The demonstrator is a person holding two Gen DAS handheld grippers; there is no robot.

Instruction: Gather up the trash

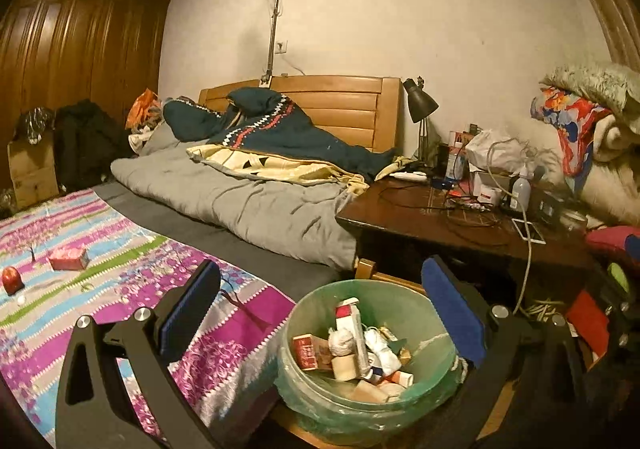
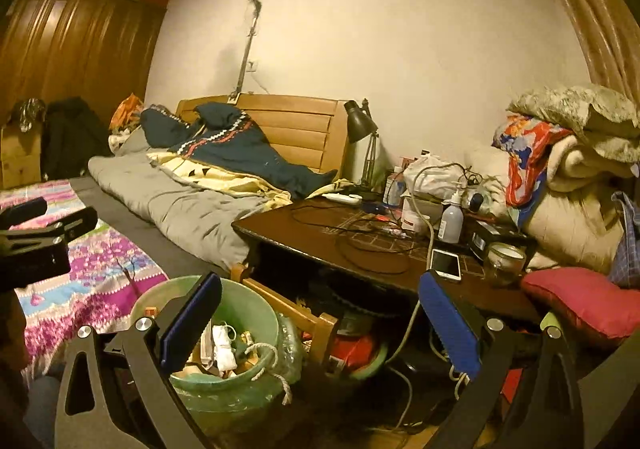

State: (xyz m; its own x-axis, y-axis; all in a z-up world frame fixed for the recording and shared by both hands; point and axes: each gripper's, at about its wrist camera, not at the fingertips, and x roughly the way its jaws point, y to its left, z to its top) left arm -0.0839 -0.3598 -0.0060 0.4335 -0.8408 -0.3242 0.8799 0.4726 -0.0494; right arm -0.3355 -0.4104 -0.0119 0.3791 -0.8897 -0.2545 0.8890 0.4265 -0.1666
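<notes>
Above the trash bin (image 1: 400, 313), the left gripper (image 1: 320, 313) hangs wide apart.

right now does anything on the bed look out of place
Yes. A red box and a small red round item lie loose on the patterned bedspread, far from the green trash bucket that already holds boxes and crumpled paper. Both claws, left and right, are open and empty.
</notes>
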